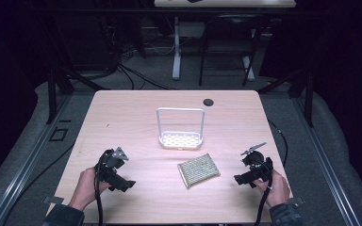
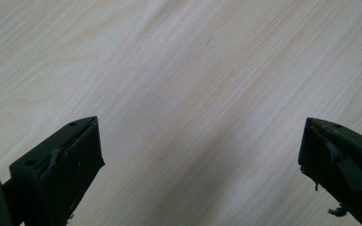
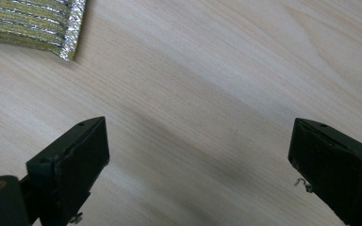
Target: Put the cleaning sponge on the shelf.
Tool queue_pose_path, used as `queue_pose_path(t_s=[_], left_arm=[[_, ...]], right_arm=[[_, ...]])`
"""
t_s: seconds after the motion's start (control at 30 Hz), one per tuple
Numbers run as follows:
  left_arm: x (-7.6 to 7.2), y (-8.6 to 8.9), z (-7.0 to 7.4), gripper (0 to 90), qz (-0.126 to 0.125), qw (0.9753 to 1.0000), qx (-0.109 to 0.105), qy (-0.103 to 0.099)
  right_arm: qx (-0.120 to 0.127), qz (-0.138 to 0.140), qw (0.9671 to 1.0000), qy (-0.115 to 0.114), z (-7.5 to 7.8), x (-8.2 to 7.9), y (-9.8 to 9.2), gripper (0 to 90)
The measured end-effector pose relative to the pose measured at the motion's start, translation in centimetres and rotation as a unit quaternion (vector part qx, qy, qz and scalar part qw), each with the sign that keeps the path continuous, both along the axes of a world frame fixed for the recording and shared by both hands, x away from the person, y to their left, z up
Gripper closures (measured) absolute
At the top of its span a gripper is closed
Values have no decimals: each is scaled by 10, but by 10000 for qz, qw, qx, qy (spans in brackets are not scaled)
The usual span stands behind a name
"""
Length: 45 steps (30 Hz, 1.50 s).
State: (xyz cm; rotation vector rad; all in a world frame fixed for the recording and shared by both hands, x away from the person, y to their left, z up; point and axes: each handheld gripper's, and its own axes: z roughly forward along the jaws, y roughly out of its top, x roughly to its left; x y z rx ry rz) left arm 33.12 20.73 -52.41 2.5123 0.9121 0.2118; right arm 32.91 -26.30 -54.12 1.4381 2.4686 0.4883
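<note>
A flat yellow-and-silver scouring pad (image 1: 198, 170) lies on the wooden table (image 1: 122, 117), near its front middle. Behind it stands a white wire rack (image 1: 180, 129) with a perforated base and a tall loop handle. My left gripper (image 1: 128, 184) is held low at the front left, open, with bare wood between its jaws (image 2: 200, 165). My right gripper (image 1: 237, 179) is held at the front right, a short way to the right of the pad, also open and empty (image 3: 198, 165). The pad's silver-edged corner (image 3: 33, 23) shows at the top left of the right gripper view.
A dark round cable hole (image 1: 208, 101) sits near the table's far edge. Beyond the table are another desk's legs (image 1: 176, 47) and cables on the floor. Black frame posts (image 1: 52, 94) stand at both sides.
</note>
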Motion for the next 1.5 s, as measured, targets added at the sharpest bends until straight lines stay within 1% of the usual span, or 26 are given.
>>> queue_pose_path(t_s=[0.03,0.1,0.13,0.27,0.33,0.4,0.47,0.63,0.8,0.97,1.03,1.07,1.27,1.3,1.33,1.5], left_arm=[[0,0,0,1,0,10000,0,0],[2,-7,2,2,-52,10000,12,9],[2,-7,2,1,-52,10000,12,9],[3,-19,8,2,-160,9999,22,48],[4,-21,9,2,-168,9998,13,41],[4,-26,10,1,-195,9998,-17,70],[7,-32,12,1,-252,9996,37,78],[10,-45,15,1,-397,9991,89,109],[13,-59,17,0,-491,9986,148,92],[16,-71,17,0,-598,9979,216,126],[18,-76,17,0,-676,9973,247,174],[19,-79,17,0,-695,9971,266,183],[23,-93,17,0,-829,9957,273,303],[24,-95,17,0,-853,9955,270,317],[25,-98,16,0,-855,9954,255,345],[29,-110,17,0,-972,9941,273,403]], right_arm=[[37,-16,10000,-34,-1,0,0,52],[48,-30,10000,26,-1,1,-1,52],[55,-39,10000,26,-1,1,-1,53],[70,-5,10000,-21,-1,2,-1,53],[88,11,10000,37,-1,2,0,54],[101,15,9999,16,-2,2,0,55],[64,16,10000,15,-1,2,0,55],[56,22,10000,28,-1,1,1,60],[91,41,10000,-8,-1,1,2,62],[78,58,10000,-10,-2,1,2,65],[89,50,9999,29,-1,1,2,66],[106,52,9999,-1,-2,1,2,67],[111,56,9999,0,-2,1,2,69],[77,73,9999,20,-2,1,2,69],[94,70,9999,37,-1,1,2,69],[97,77,9999,8,-2,1,2,72]])
